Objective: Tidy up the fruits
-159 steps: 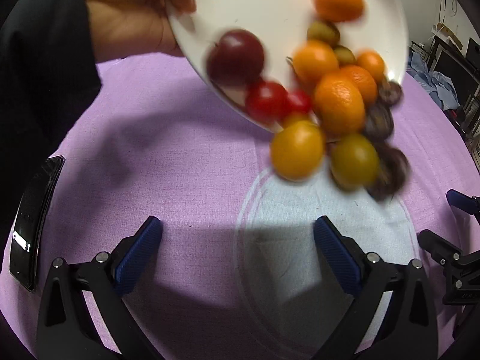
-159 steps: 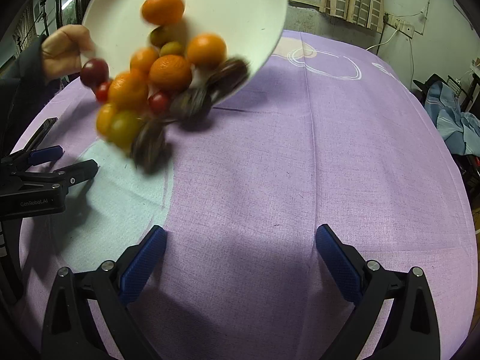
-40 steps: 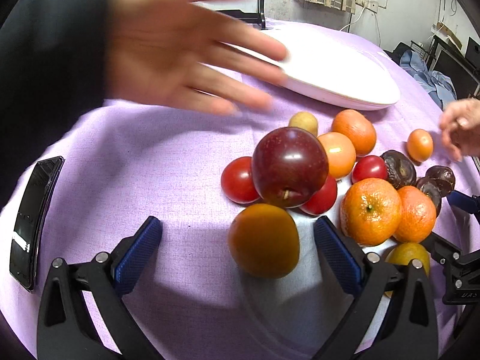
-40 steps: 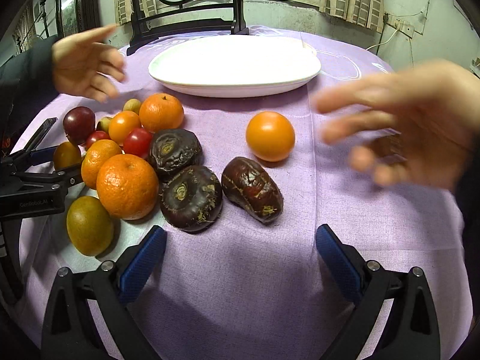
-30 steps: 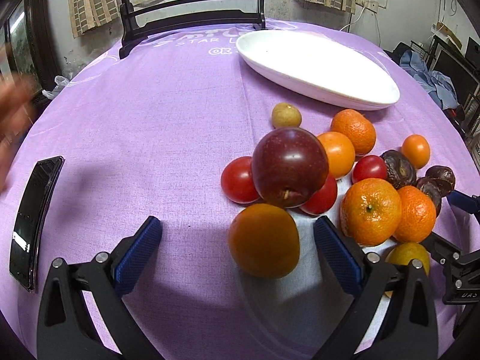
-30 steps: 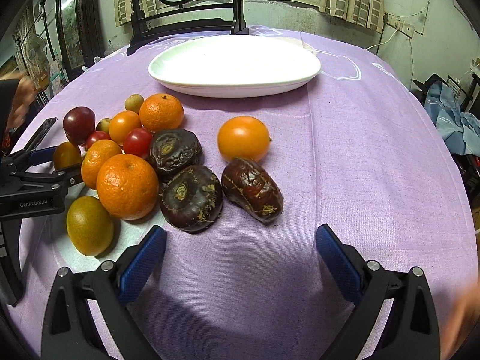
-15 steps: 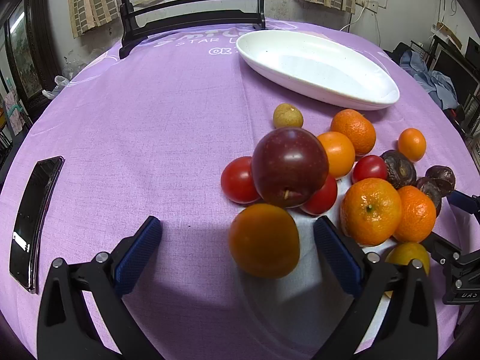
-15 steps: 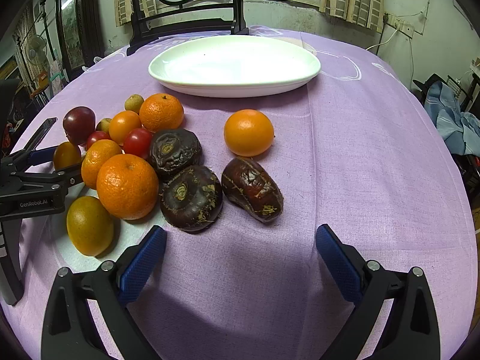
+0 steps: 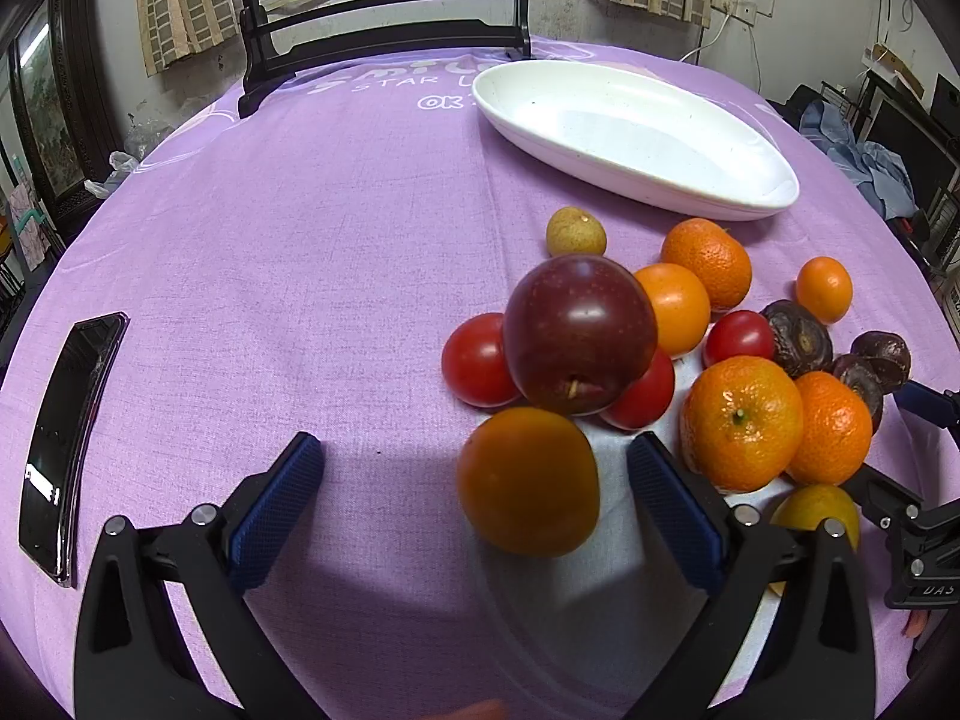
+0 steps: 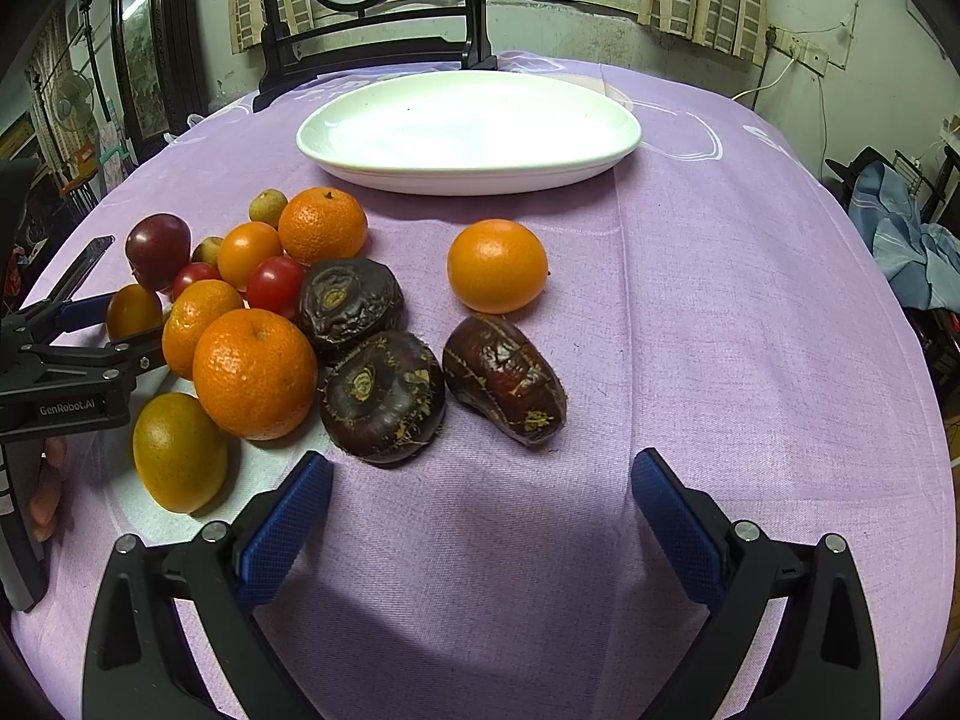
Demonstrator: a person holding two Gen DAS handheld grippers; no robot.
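Purple-cloth counter (image 10: 750, 300) | fruits (image 10: 255, 372) piled left-front, plate (image 10: 468, 126) behind, bare | both fingers open, holding nothing | step: pre-grasp | next: left gripper (image 9: 480, 498) closes on nearest orange fruit (image 9: 528, 480)

A heap of fruit lies on the purple cloth: a dark red plum (image 9: 579, 333) rests on red tomatoes (image 9: 477, 360), touching an orange-yellow fruit (image 9: 528, 483); dimpled mandarins (image 10: 255, 373) cluster beside three wrinkled dark purple fruits (image 10: 383, 397); one smooth orange (image 10: 497, 265) sits apart, near the empty white oval plate (image 10: 468, 132)
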